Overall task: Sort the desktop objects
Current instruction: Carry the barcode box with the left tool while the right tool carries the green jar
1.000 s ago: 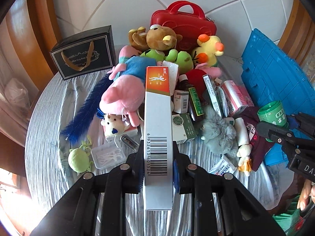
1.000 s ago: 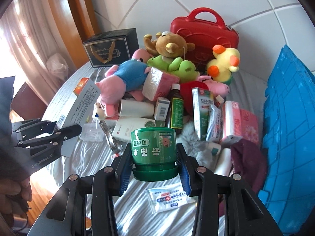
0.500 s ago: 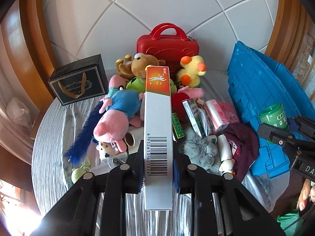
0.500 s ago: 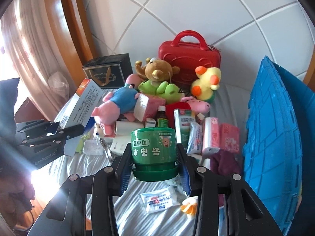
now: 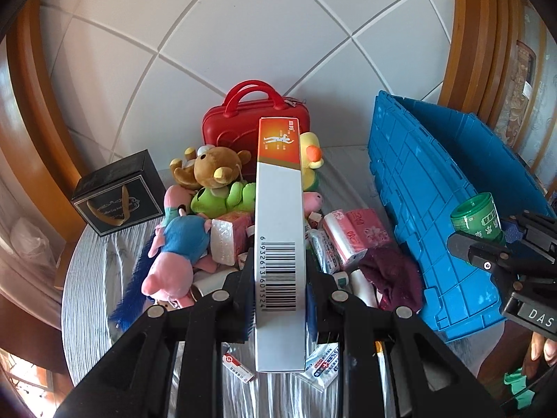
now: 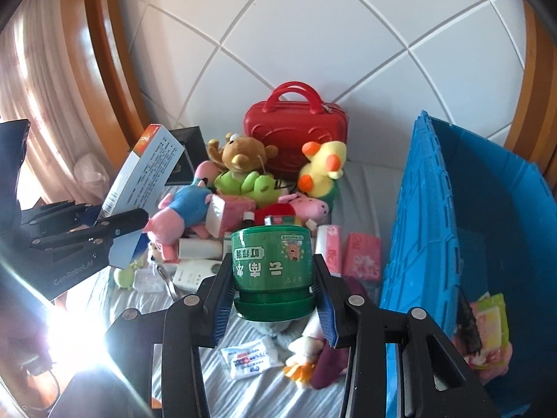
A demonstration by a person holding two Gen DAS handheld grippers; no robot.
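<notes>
Your left gripper (image 5: 280,299) is clamped on the long white cardboard box with the orange end and barcode (image 5: 280,244), pads pressing its two broad faces. The box's long axis runs straight out along the fingers, its orange end pointing away from you toward the red hard-shell case with a handle (image 5: 256,129) at the far edge of the round table under its grey striped cloth (image 5: 90,278).

Your right gripper (image 6: 273,299) is closed on the squat green plastic jar (image 6: 273,264), which sits upside down between the pads, lid end toward you.

What matters next is the blue plastic crate (image 6: 428,244): it stands at the table's right edge, just beside your right gripper and well across from your left. The jar probably goes in first; a short swing right carries it over the crate's near wall, above the pink and green packets already inside. The box has farther to travel, and you will likely need to turn its length along the crate opening so it clears the wall and the right gripper.
</notes>
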